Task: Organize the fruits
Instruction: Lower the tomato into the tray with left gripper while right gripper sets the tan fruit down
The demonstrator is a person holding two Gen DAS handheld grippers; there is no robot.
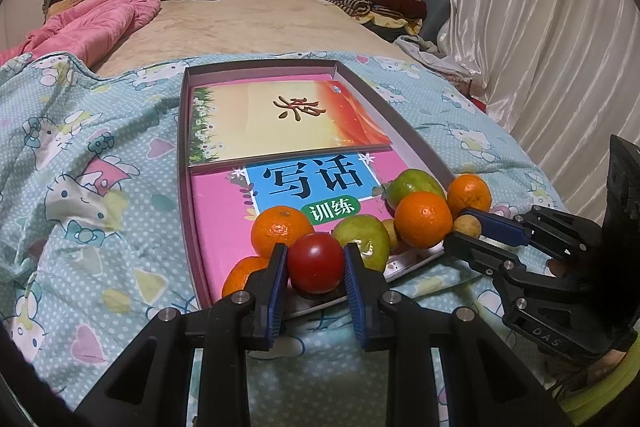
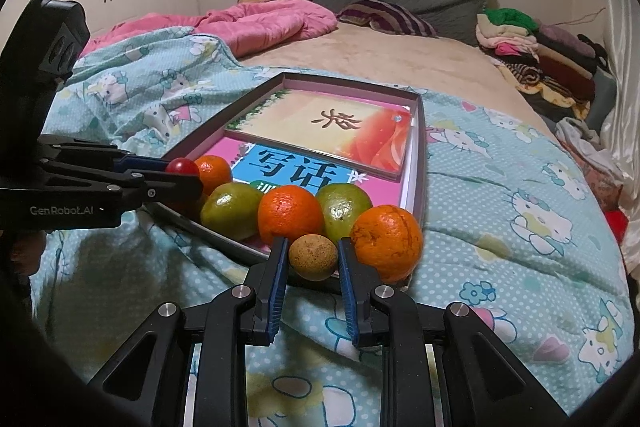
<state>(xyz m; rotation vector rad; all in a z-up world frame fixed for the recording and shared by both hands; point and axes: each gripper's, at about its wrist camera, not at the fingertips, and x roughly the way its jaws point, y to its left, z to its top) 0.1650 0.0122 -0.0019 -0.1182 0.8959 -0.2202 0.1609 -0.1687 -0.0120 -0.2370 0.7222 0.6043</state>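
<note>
A shallow box tray (image 1: pixel 404 131) (image 2: pixel 419 155) lies on the bed with books in it. At its near end sit several oranges (image 1: pixel 423 219) (image 2: pixel 290 213) and two green fruits (image 1: pixel 362 235) (image 2: pixel 230 211). My left gripper (image 1: pixel 316 267) is shut on a red tomato (image 1: pixel 316 261) at the tray's near edge. The same gripper (image 2: pixel 176 174) and tomato (image 2: pixel 182 166) appear at the left of the right wrist view. My right gripper (image 2: pixel 313 257) is shut on a small brown round fruit (image 2: pixel 313 257) (image 1: pixel 468 225) at the tray's near right corner, beside an orange (image 2: pixel 387 241).
The tray rests on a blue cartoon-print quilt (image 1: pixel 100 187) (image 2: pixel 500 227). A pink duvet (image 1: pixel 88 23) and striped pillow (image 2: pixel 388 17) lie farther back. Folded clothes (image 2: pixel 536 59) are stacked by the white curtain (image 1: pixel 540 27).
</note>
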